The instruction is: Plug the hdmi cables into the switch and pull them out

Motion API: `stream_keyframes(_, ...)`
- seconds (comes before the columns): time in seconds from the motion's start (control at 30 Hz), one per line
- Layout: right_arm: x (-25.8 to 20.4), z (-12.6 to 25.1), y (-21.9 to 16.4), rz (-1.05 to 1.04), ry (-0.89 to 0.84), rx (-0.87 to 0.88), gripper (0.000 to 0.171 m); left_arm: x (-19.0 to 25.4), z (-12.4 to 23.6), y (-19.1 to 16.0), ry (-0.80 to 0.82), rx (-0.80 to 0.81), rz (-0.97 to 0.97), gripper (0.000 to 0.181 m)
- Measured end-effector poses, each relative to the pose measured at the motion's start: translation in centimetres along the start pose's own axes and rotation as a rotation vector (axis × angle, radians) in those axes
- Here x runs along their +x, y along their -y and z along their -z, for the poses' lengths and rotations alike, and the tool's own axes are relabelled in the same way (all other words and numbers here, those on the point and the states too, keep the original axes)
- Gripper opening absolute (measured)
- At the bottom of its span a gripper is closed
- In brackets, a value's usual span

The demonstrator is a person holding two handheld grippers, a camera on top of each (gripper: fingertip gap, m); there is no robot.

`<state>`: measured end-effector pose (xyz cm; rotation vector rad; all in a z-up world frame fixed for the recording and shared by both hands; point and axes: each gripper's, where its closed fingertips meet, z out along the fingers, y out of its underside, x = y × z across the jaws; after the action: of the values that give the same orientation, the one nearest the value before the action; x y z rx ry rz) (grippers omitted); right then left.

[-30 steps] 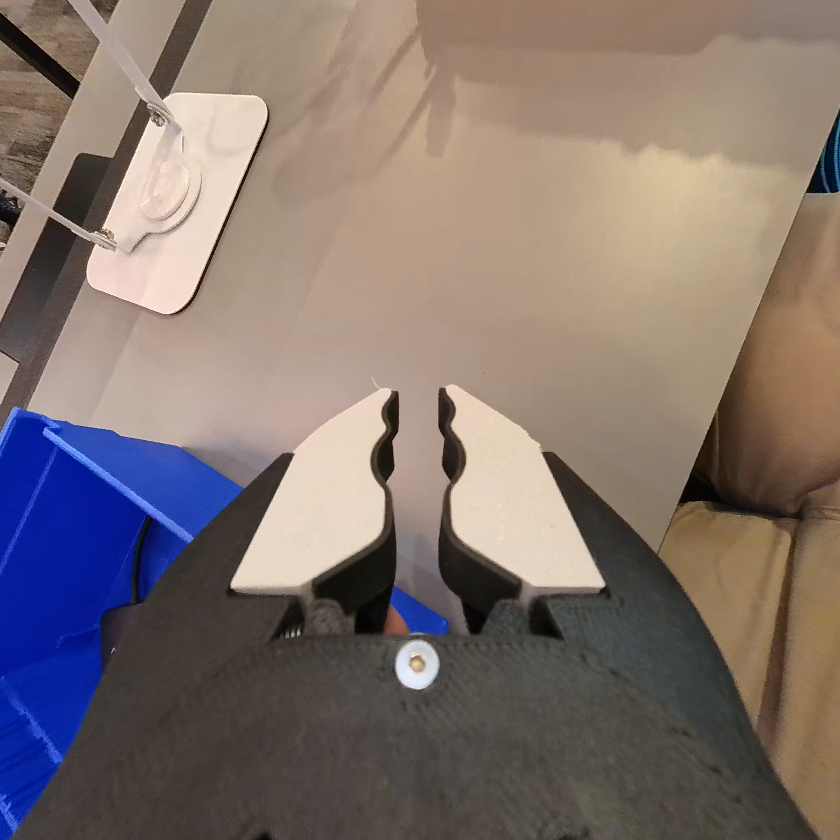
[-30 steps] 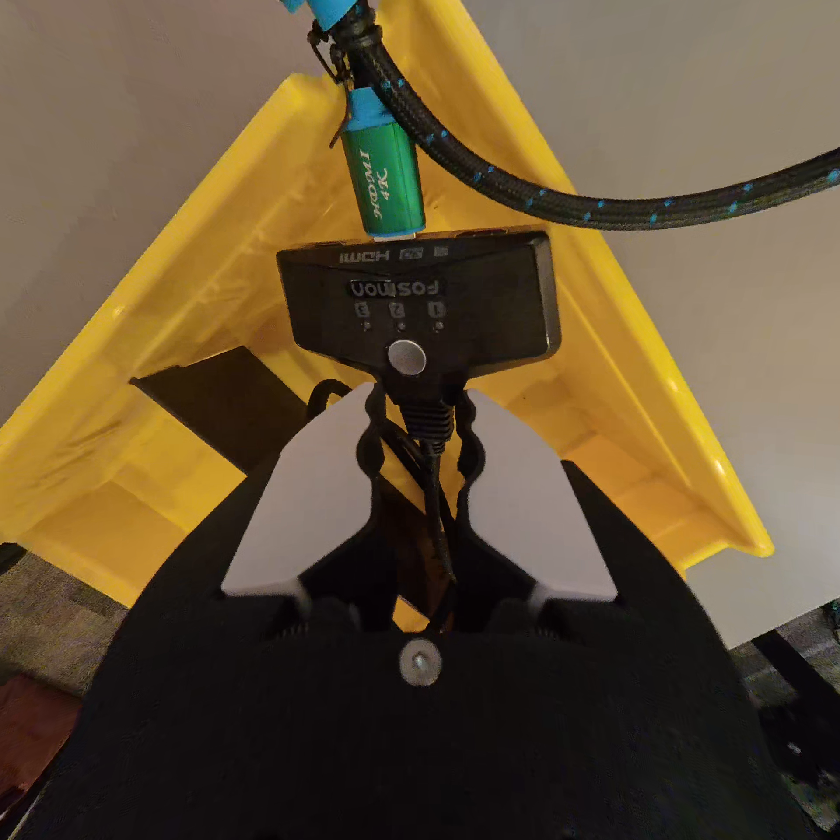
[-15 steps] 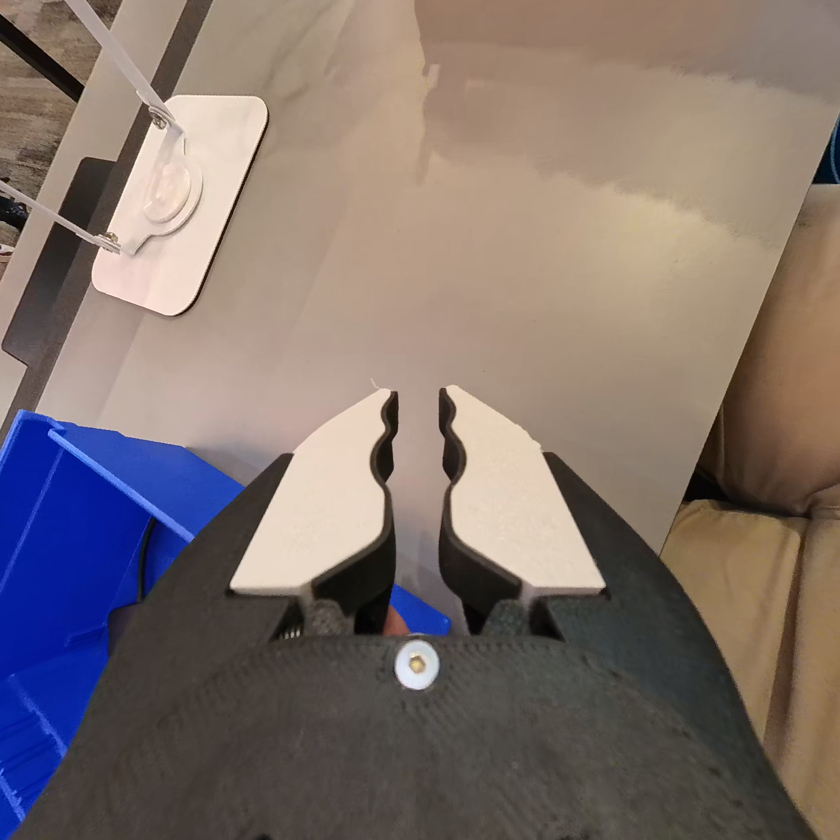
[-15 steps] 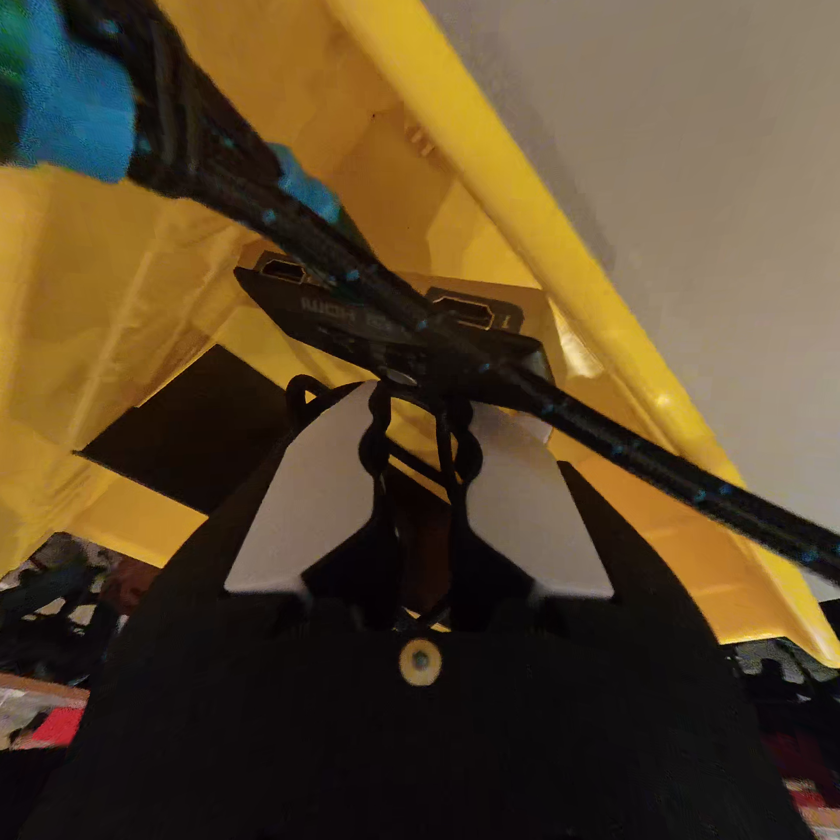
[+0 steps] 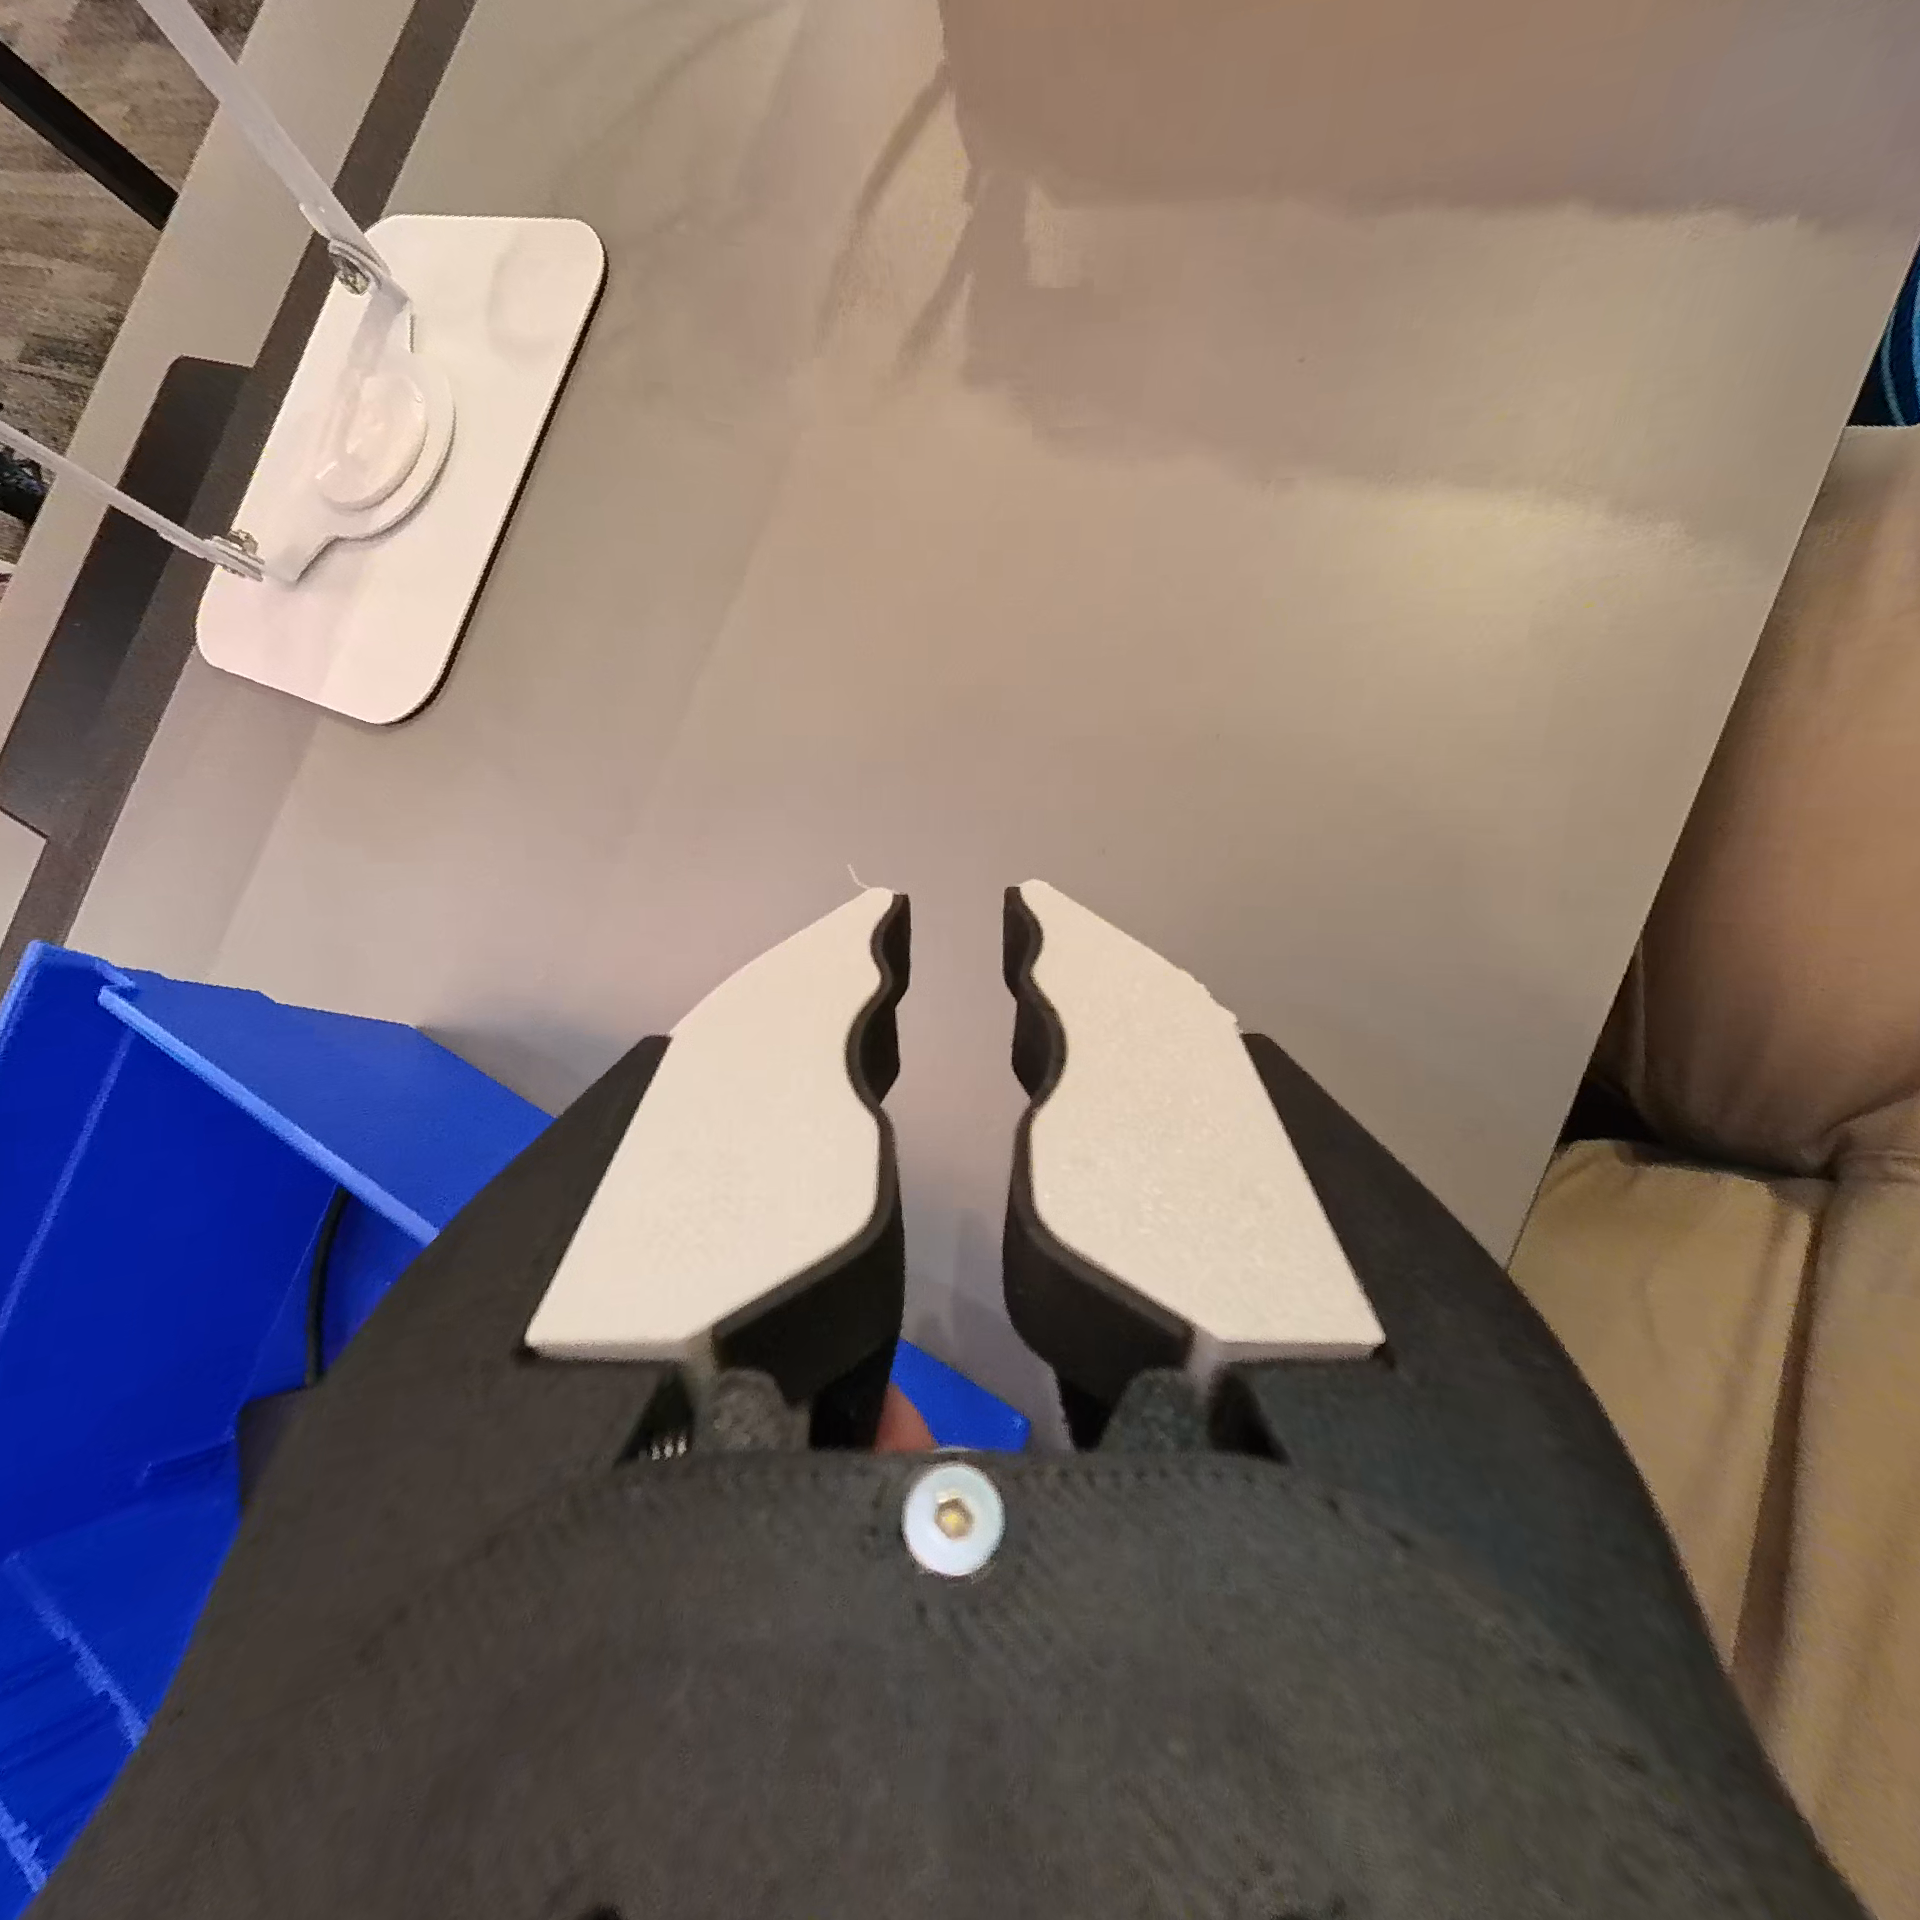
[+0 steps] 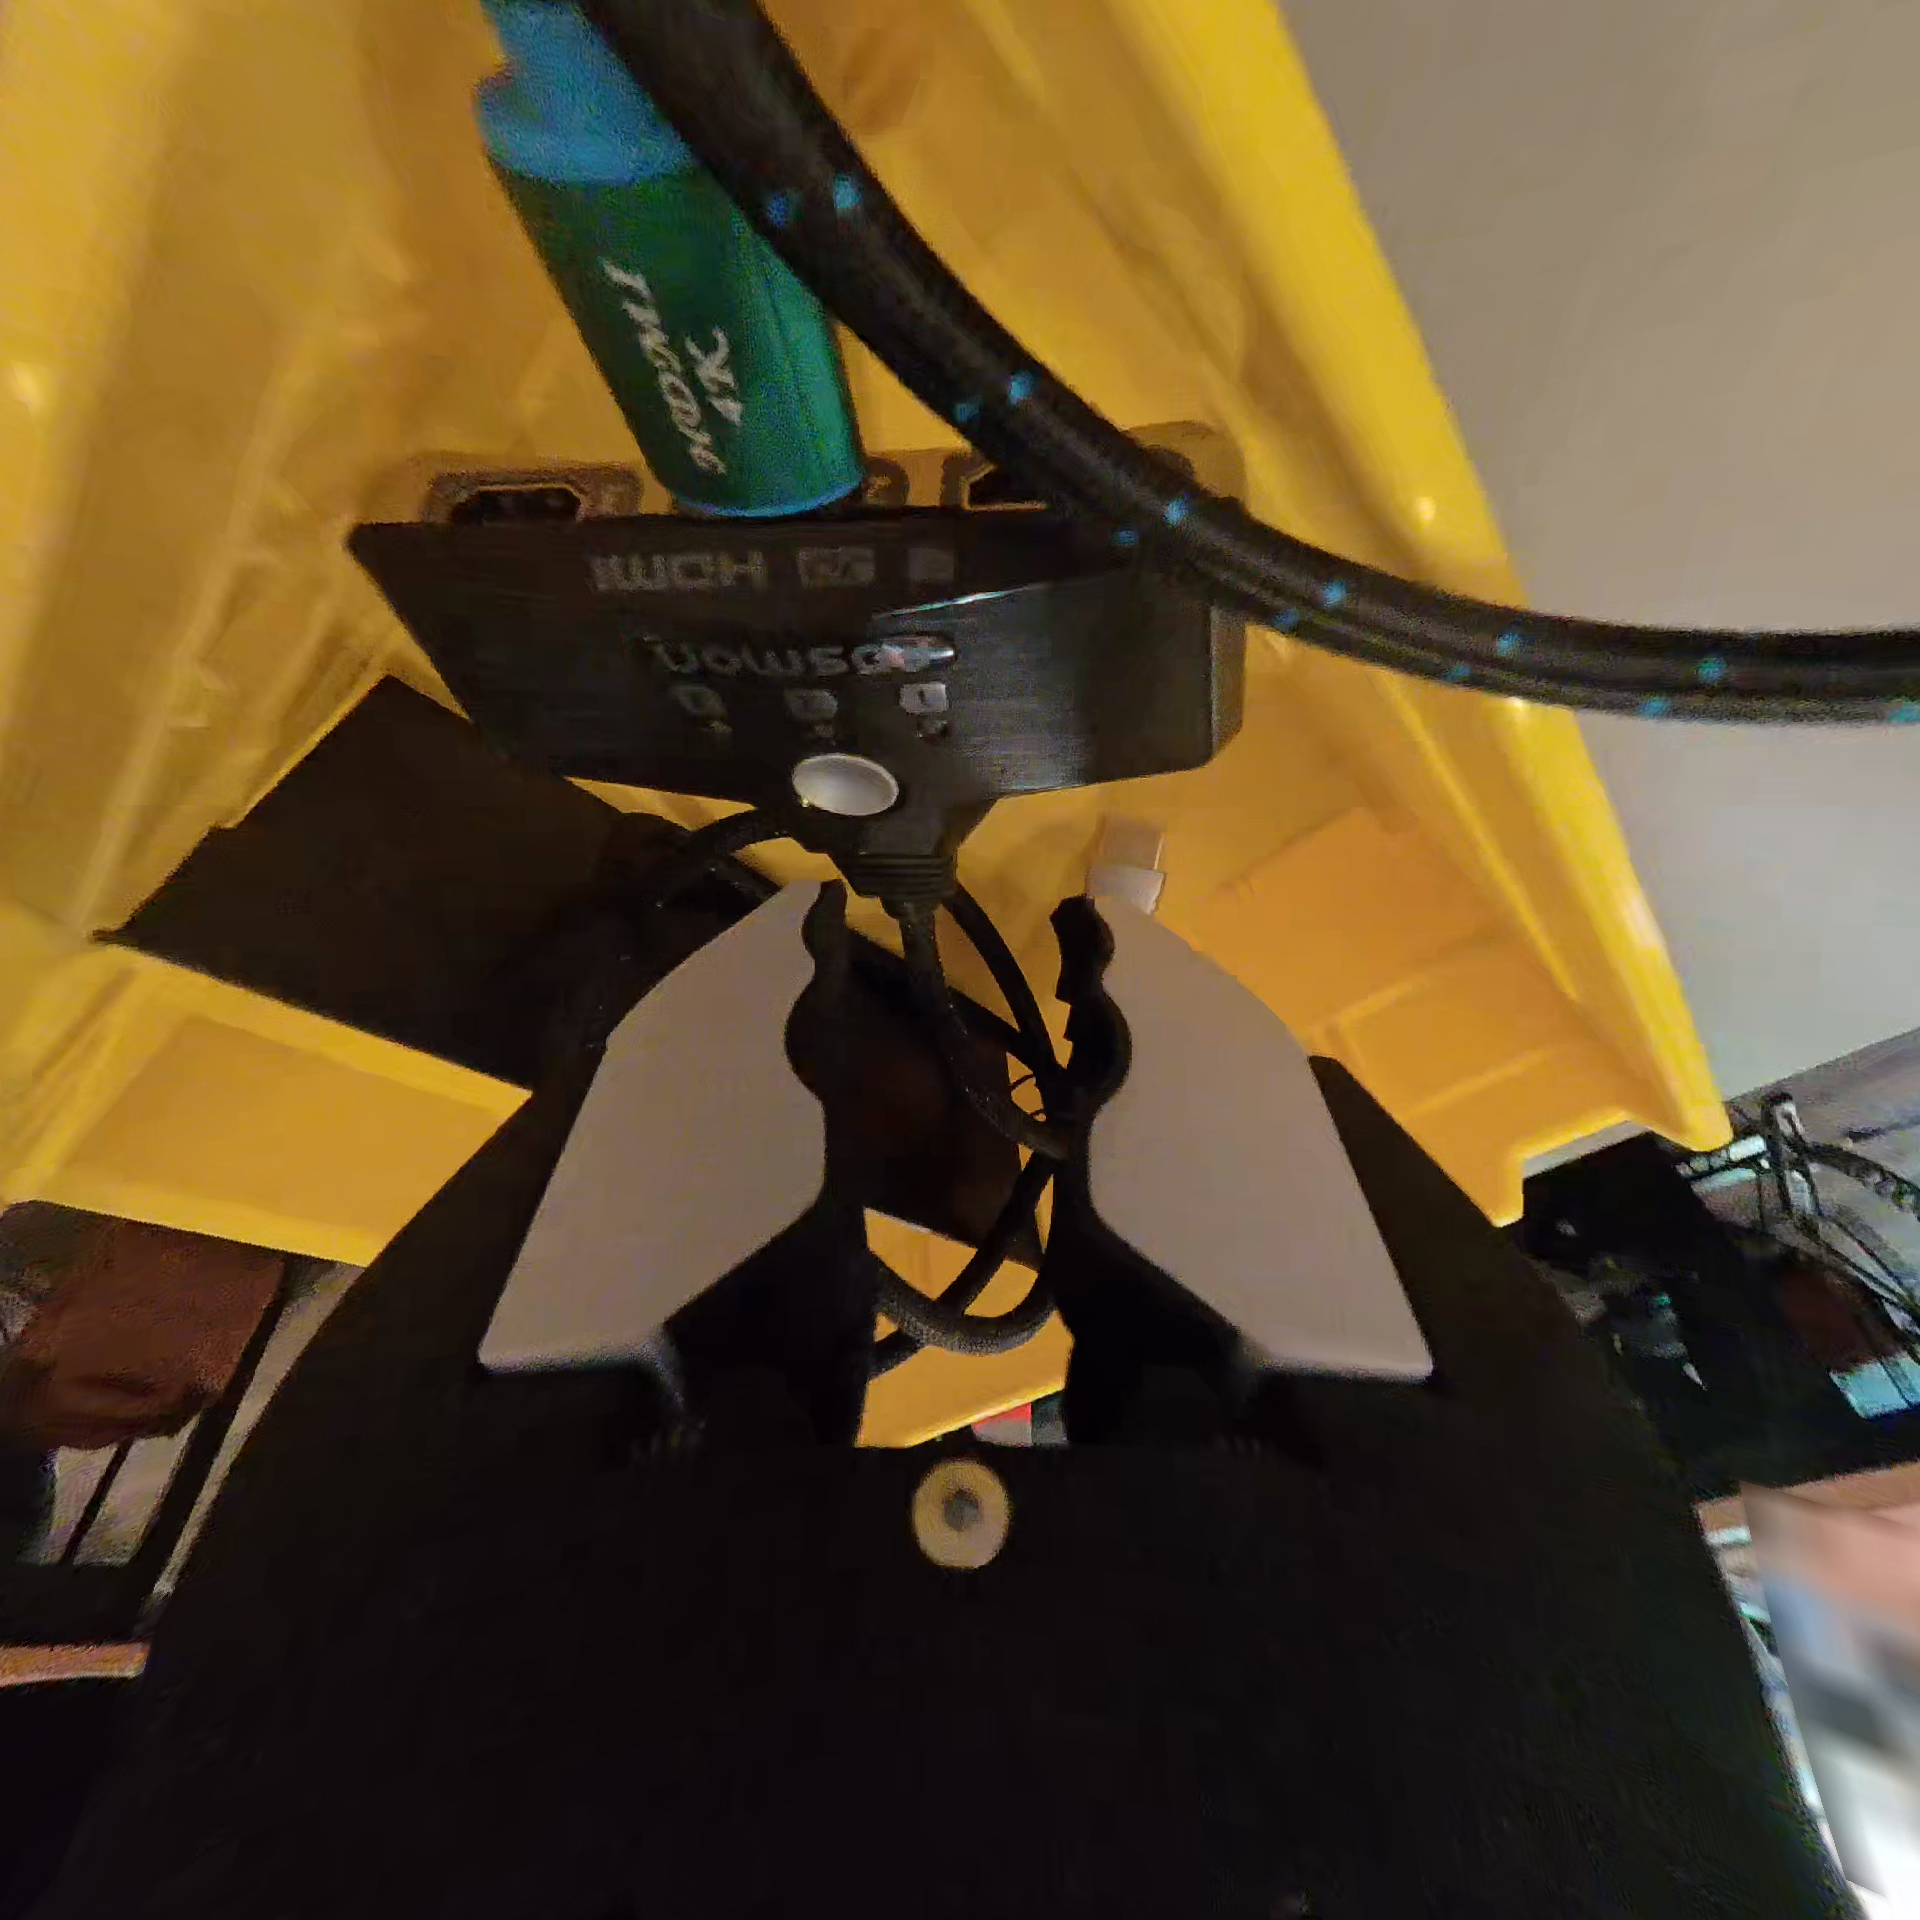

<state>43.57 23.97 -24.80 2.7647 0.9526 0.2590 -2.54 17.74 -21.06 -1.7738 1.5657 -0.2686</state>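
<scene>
Two grippers are seen, one in each view. In the left wrist view, a blue bin (image 5: 156, 1195) is seen at the far left, with a thin black wire inside it. Above it, a white plate (image 5: 416, 468) with a clear stand on it lies flat on the grey worktop (image 5: 1143, 675). The left gripper (image 5: 956, 904) is held over the bare worktop, and its fingers (image 5: 748, 1164) are parted by a small gap with nothing between them. At the far right, a tan cushion (image 5: 1745, 1299) is seen beside the worktop's edge.

In the right wrist view, a yellow bin (image 6: 260, 520) fills the left and middle. A green plug (image 6: 717, 353) with a blue collar is pushed into the middle port of the black switch (image 6: 810, 644), and it leans to the left. The switch is seen in the yellow bin, just past the fingertips of the right gripper (image 6: 951, 909). These fingers (image 6: 686, 1143) are spread apart and hold nothing. The switch's own thin black cord (image 6: 935, 997) hangs down in a loop through the gap between them; whether it touches them cannot be told. A thick black cable (image 6: 1143, 499) with blue dots crosses over the right end of the switch and runs off to the right, over the grey worktop (image 6: 1662, 312).
</scene>
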Motion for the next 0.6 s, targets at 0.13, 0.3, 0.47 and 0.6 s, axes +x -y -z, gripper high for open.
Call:
stream_keyframes(0.13,-0.5,2.1,0.2,0.006,0.012,0.100,0.051,0.0,0.0,-0.1,0.009,-0.007,-0.007,0.017)
stream_keyframes(0.3,1.6,7.2,2.1,-0.091,0.038,0.351,0.054,0.1,-0.1,-0.1,0.013,-0.013,-0.013,0.017)
stream_keyframes(0.47,7.5,8.2,5.7,-0.301,0.049,0.602,0.049,0.1,-0.1,-0.1,0.010,-0.011,-0.014,0.017)
stream_keyframes(0.6,8.9,6.9,8.1,-0.379,0.124,0.720,0.018,0.1,-0.1,-0.1,0.011,-0.015,-0.017,0.017)
